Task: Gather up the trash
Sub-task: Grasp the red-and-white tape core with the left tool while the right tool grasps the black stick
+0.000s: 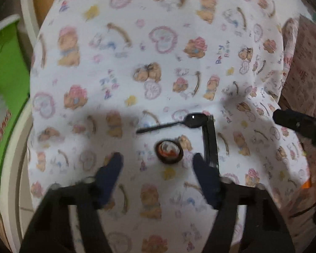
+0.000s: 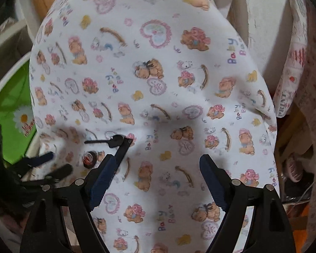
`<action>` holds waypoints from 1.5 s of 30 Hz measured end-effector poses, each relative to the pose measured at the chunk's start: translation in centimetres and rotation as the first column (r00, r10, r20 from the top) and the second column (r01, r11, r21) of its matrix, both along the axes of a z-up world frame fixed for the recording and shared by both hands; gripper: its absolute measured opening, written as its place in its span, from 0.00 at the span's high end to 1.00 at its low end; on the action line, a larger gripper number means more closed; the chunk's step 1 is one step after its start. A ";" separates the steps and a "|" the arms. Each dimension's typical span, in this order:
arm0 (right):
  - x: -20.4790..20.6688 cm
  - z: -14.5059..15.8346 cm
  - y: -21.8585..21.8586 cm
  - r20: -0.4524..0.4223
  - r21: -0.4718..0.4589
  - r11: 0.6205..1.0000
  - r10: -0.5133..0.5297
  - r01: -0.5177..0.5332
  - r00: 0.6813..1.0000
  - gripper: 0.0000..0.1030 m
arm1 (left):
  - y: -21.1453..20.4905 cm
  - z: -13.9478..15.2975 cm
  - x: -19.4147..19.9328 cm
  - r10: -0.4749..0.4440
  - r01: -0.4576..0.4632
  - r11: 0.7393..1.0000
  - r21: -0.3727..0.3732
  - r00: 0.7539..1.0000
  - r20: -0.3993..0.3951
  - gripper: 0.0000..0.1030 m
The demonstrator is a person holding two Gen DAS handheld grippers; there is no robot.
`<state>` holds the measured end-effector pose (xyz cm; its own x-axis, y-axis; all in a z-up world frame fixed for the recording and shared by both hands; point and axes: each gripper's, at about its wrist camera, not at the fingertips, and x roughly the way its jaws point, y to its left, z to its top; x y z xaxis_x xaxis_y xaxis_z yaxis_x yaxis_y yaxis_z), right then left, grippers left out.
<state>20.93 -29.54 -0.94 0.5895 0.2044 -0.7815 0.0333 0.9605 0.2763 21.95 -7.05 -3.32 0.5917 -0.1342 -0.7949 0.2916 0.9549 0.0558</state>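
Where the bear-print cloth (image 1: 158, 63) covers the tabletop, three pieces of trash lie close together: a black plastic spoon (image 1: 174, 122), a black flat strip (image 1: 209, 141), and a small round dark-rimmed cap (image 1: 169, 151) with an orange and white centre. The spoon bowl touches the upper end of the strip; the cap lies just beside the strip, below the spoon. The left hand-held gripper (image 1: 158, 162) hangs over the cap with its jaws spread wide, the cap between the blue fingertips (image 1: 113, 164) and nothing gripped. The right hand-held gripper (image 2: 155, 164) is likewise spread wide and holds nothing, with the trash near its left finger. A green bag (image 1: 4, 84) with a daisy print stands at the left cloth edge.
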 end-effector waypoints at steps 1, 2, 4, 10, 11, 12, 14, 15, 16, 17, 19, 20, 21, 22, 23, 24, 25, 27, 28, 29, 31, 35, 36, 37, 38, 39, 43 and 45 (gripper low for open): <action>-0.1 0.0 -0.1 0.001 -0.003 1.000 -0.007 0.007 1.000 0.19 | -0.1 0.1 -0.1 0.009 -0.009 1.000 0.005 0.999 0.044 0.46; -0.1 -0.2 -0.3 -0.002 -0.009 1.000 -0.012 0.012 1.000 0.19 | -0.2 0.1 0.0 0.008 -0.007 1.000 -0.005 0.998 0.070 0.47; -0.3 -0.9 -0.4 -0.021 -0.013 1.000 -0.026 0.025 0.999 0.19 | -0.2 -0.2 0.7 0.000 0.001 1.000 -0.029 0.999 0.040 0.53; -0.3 -1.5 0.6 -0.032 -0.049 0.999 0.012 -0.014 0.999 0.19 | -0.4 -2.4 2.3 0.019 -0.022 0.998 -0.058 0.998 -0.062 0.64; -0.4 -1.4 0.8 -0.021 -0.070 0.997 0.021 -0.022 1.000 0.19 | -0.5 -2.6 2.2 0.014 -0.018 0.998 -0.064 0.997 -0.072 0.64; -0.4 -1.4 0.9 -0.018 -0.080 0.996 0.027 -0.028 0.999 0.19 | -0.8 -2.8 2.2 0.003 -0.008 0.998 -0.064 0.997 -0.076 0.64; -0.2 -1.5 1.0 -0.028 -0.076 0.997 0.031 -0.034 0.999 0.19 | -1.4 -3.3 2.1 -0.017 0.014 0.999 -0.039 0.997 -0.070 0.64; -0.1 -1.5 1.1 -0.034 -0.081 0.996 0.029 -0.031 0.999 0.19 | -1.8 -3.7 2.0 -0.017 0.016 1.000 -0.015 0.998 -0.060 0.66; -0.1 -1.5 1.2 -0.034 -0.093 0.995 0.027 -0.030 0.999 0.19 | -2.0 -4.0 2.1 -0.009 0.009 1.000 0.002 0.999 -0.053 0.68; -0.1 -1.5 1.3 -0.033 -0.108 0.994 0.030 -0.033 0.999 0.19 | -2.0 -4.2 2.2 -0.007 0.006 1.000 -0.005 0.998 -0.055 0.73; 0.0 -1.5 1.4 -0.034 -0.116 0.992 0.037 -0.041 0.999 0.19 | -2.0 -4.2 2.5 -0.012 0.010 0.999 -0.047 0.998 -0.059 0.78; 0.0 -1.5 1.4 -0.038 -0.114 0.993 0.036 -0.040 0.999 0.19 | -1.9 -4.1 2.6 -0.007 0.004 0.998 -0.058 0.998 -0.058 0.80; 0.1 -1.5 1.4 -0.042 -0.109 0.993 0.034 -0.038 0.999 0.19 | -1.8 -4.1 2.7 -0.006 0.002 0.998 -0.068 0.998 -0.060 0.84; 0.1 -1.5 1.4 -0.044 -0.107 0.993 0.034 -0.039 0.998 0.19 | -1.7 -4.2 2.8 -0.006 0.001 0.997 -0.077 0.998 -0.063 0.85; 0.1 -1.6 1.4 -0.047 -0.109 0.993 0.034 -0.039 0.998 0.19 | -1.6 -4.3 2.9 0.003 -0.008 0.997 -0.082 0.998 -0.064 0.86; 0.1 -1.6 1.4 -0.049 -0.114 0.993 0.034 -0.039 0.998 0.19 | -1.3 -4.2 2.9 0.010 -0.016 0.996 -0.088 0.998 -0.066 0.88; 0.1 -1.7 1.5 -0.048 -0.118 0.992 0.033 -0.039 0.998 0.19 | -1.3 -4.0 2.9 0.011 -0.018 0.995 -0.098 0.998 -0.069 0.89; 0.0 -1.6 1.5 -0.043 -0.128 0.991 0.033 -0.038 0.999 0.19 | -0.9 -3.1 2.4 0.011 -0.017 0.994 -0.111 0.999 -0.053 0.90; 0.0 -1.5 1.6 -0.040 -0.132 0.990 0.034 -0.039 0.999 0.19 | -0.6 -2.6 2.2 0.009 -0.014 0.993 -0.113 0.999 -0.042 0.90; -0.1 -1.5 1.6 -0.035 -0.137 0.990 0.035 -0.040 0.999 0.19 | -0.6 -1.9 1.8 0.004 -0.007 0.993 -0.118 1.000 -0.028 0.90; -0.1 -1.3 1.8 -0.029 -0.143 0.989 0.040 -0.044 0.999 0.19 | -0.5 -0.6 1.1 0.004 -0.005 0.992 -0.124 1.000 -0.008 0.90; 0.2 -1.1 2.6 -0.042 -0.126 0.991 0.049 -0.054 0.998 0.19 | 1.0 1.0 0.2 0.036 -0.037 0.989 -0.141 0.999 -0.009 0.90; 0.4 -1.1 2.9 -0.051 -0.117 0.991 0.056 -0.062 0.997 0.19 | 1.8 1.4 0.1 0.058 -0.061 0.987 -0.152 0.998 -0.020 0.90; 0.6 -1.2 3.5 -0.062 -0.107 0.991 0.069 -0.076 0.996 0.19 | 2.4 1.5 0.2 0.081 -0.086 0.982 -0.167 0.996 -0.035 0.90; 0.8 -1.4 4.1 -0.071 -0.104 0.991 0.080 -0.087 0.994 0.19 | 3.2 1.6 0.3 0.102 -0.110 0.976 -0.188 0.993 -0.051 0.90; 0.9 -1.5 4.7 -0.073 -0.110 0.990 0.084 -0.092 0.994 0.19 | 3.8 1.7 0.4 0.116 -0.125 0.972 -0.198 0.992 -0.057 0.90; 1.5 -2.2 7.1 -0.069 -0.170 0.981 0.082 -0.093 0.994 0.19 | 5.1 2.4 0.3 0.170 -0.169 0.976 -0.140 0.985 -0.010 0.90; 2.1 -3.0 8.1 -0.087 -0.209 0.974 0.067 -0.084 0.994 0.19 | 5.5 2.8 0.1 0.181 -0.177 0.975 -0.134 0.983 0.013 0.90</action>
